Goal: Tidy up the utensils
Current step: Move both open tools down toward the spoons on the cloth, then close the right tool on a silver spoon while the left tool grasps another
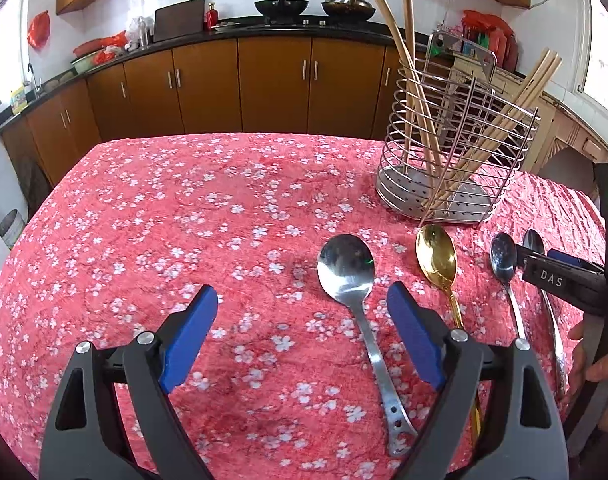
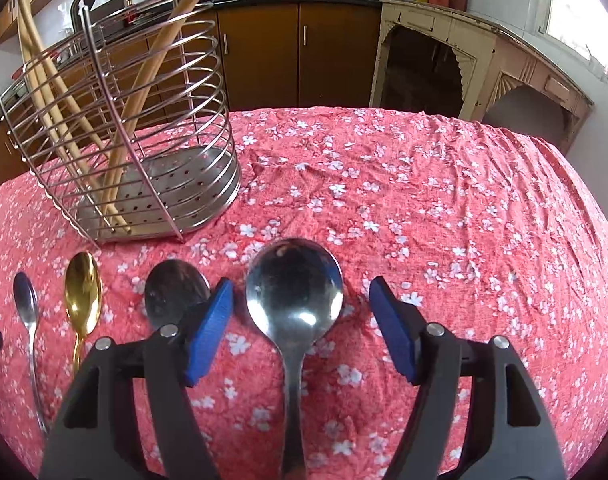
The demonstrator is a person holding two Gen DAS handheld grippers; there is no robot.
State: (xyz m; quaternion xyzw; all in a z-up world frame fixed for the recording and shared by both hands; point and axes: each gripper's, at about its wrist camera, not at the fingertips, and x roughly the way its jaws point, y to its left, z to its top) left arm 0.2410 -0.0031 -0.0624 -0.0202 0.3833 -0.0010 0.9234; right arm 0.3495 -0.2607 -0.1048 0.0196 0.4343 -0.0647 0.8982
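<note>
Both grippers lining up over the spoons, nothing gripped yet

The right gripper (image 2: 302, 318) is straddling the large steel spoon (image 2: 295, 280), jaws standing wide and clear of it; closing on the neck below the bowl would likely be steadiest. The left gripper (image 1: 302, 336) is gaping empty, the rightmost steel spoon (image 1: 345, 270) at its 1 o'clock. The wire caddy (image 2: 120, 140), holding chopsticks (image 2: 152, 80), is standing at 10 o'clock on the table (image 2: 443, 200). Spoon handles are running out of frame; the gold spoon (image 1: 436, 258) is partly hidden
</note>
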